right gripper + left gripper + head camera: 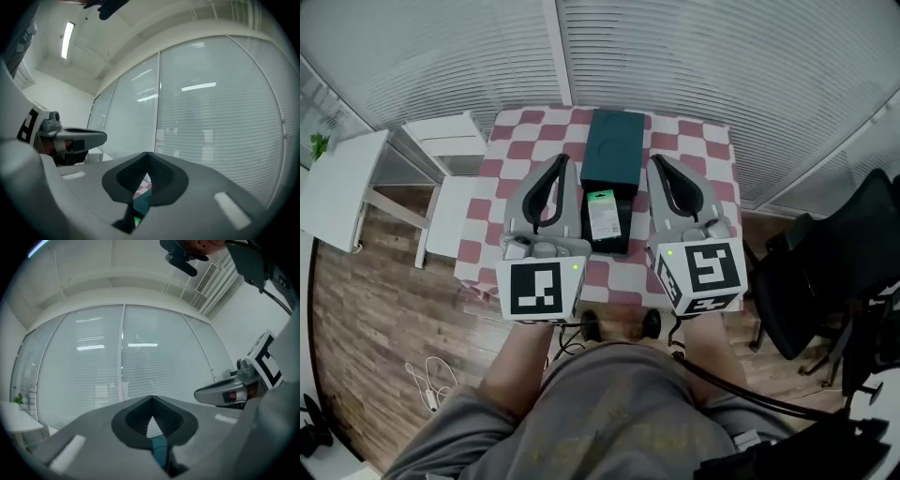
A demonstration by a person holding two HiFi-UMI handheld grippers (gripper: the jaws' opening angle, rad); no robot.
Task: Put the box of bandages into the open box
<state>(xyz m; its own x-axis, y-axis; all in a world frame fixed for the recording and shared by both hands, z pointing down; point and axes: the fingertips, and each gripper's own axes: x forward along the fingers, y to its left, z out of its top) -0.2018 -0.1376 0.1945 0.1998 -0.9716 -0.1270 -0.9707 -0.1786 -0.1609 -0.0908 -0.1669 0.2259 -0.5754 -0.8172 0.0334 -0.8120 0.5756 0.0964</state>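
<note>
Left tool (564, 164), right tool (656, 164): jaws together.

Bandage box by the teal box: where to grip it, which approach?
The bandage box lies flat, long axis pointing away from the person, in front of the teal box. Come straight down and pinch its two long sides across the narrow width, near mid-length. It seems to sit on a black base, so side clearance may be tight.

Brightly and evenly lit from far blinds (722, 75) and ceiling strip lamp (68, 40). Soft, faint shadows. Lamp streaks reflected on window glass (124, 345). Strong fisheye curvature, dark vignetted corners. Near foreground out of focus in both gripper views.
</note>
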